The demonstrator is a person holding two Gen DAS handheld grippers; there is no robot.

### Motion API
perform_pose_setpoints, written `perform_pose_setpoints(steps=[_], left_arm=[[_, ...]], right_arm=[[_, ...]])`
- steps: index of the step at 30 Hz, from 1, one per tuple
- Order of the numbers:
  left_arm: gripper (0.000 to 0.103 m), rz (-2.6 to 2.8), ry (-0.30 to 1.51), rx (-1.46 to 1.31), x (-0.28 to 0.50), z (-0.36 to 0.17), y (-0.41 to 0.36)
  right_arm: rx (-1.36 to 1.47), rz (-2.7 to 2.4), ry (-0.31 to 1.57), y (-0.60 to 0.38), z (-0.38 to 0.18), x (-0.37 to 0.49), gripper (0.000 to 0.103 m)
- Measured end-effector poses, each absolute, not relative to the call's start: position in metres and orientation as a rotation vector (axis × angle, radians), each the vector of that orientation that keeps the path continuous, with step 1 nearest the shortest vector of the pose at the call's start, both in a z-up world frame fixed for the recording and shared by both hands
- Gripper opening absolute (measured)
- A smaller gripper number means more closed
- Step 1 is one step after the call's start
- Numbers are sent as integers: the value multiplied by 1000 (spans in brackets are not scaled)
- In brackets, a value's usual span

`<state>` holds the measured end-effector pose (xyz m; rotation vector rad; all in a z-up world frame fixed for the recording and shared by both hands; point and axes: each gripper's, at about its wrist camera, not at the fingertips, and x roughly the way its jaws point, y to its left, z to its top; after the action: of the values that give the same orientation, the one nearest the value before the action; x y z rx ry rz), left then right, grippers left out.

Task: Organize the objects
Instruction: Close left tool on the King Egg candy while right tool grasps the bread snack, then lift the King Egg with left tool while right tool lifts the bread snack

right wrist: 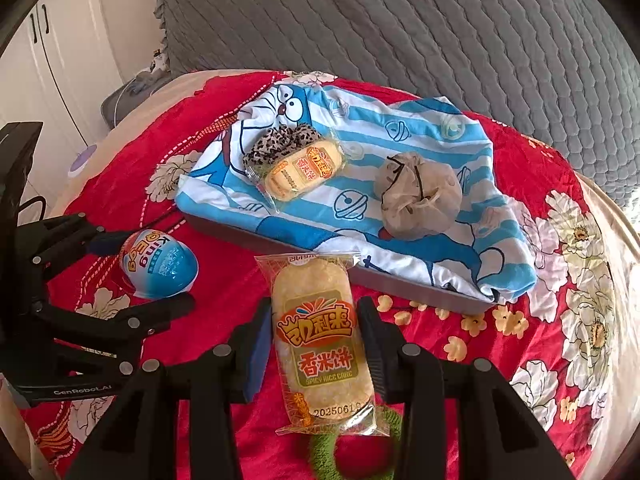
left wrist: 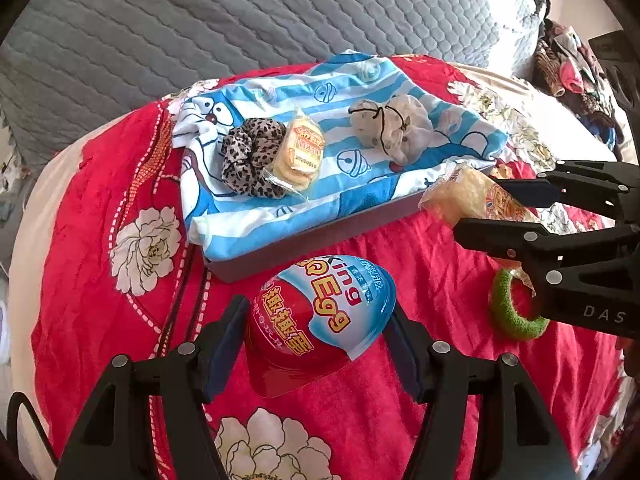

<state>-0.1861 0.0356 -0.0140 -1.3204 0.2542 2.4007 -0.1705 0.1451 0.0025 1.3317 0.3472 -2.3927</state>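
Gripping toy egg (left wrist: pixel 320 320) | rice cake (right wrist: pixel 320 340) | tray edge (right wrist: pixel 420 286) near

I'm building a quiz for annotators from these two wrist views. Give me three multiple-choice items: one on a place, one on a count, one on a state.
1. Where does the green ring lie?
A. on the red bedspread
B. on the tray
C. on the grey quilt

2. How many rice cake packs show?
A. one
B. two
C. four

3. What do the left tongs hold?
A. nothing
B. a scrunchie
C. the toy egg

Answers: 1 A, it rests on red cloth beside the tray. 2 B, one on the tray, one in the right tongs. 3 C, both pads press its sides.
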Motion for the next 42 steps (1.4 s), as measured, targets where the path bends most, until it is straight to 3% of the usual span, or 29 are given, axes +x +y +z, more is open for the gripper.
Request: perform_pose_setpoints(steps=[25,42], left_arm=[[68,2444,225,-1285,-182,11,33],[68,2521,166,-1209,-203,60,33]], right_arm=[[1278,-2436,338,148,30,-160,42],[1190,-2494,346,146,77,-160,42]])
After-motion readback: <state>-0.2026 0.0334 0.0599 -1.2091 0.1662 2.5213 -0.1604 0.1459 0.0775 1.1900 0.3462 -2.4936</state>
